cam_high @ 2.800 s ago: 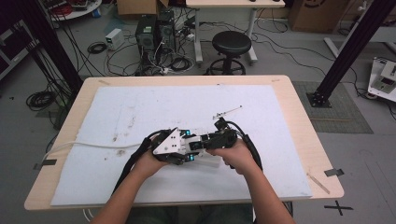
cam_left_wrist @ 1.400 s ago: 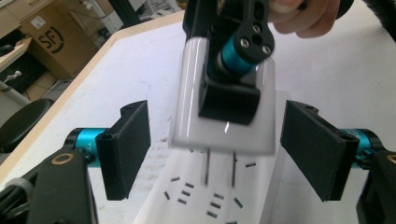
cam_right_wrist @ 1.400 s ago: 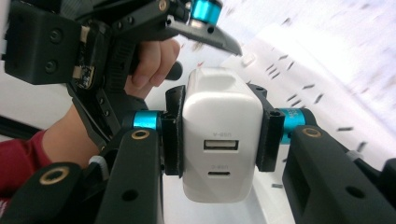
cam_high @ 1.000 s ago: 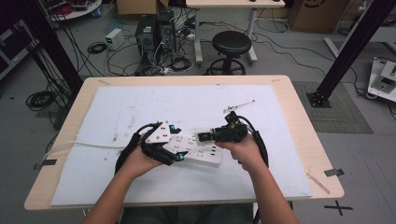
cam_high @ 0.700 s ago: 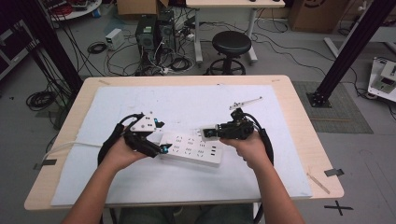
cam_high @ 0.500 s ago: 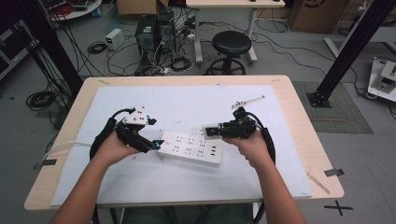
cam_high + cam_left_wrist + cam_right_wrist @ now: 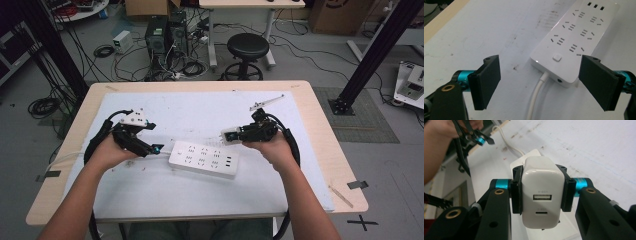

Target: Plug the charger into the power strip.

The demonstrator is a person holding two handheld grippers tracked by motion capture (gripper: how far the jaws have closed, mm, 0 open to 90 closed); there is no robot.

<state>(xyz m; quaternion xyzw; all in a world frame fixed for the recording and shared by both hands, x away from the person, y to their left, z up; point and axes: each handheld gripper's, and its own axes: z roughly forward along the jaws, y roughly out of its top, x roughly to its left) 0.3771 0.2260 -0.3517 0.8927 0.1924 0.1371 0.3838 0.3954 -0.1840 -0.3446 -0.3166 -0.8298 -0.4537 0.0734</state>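
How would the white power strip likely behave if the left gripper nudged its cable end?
The power strip lies flat and broad on the table, so it would probably slide or pivot, not tip. Its glossy casing looks slippery. The attached cable seems flexible and might drag slightly.

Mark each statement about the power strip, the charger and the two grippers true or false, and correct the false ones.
1. The right gripper holds a white charger. True.
2. The left gripper is clamped on the power strip. False: its jaws stand open, apart from it.
3. The charger is plugged into the strip. False: it is held above the strip.
4. The strip's cable leaves the end nearest the left gripper. True.
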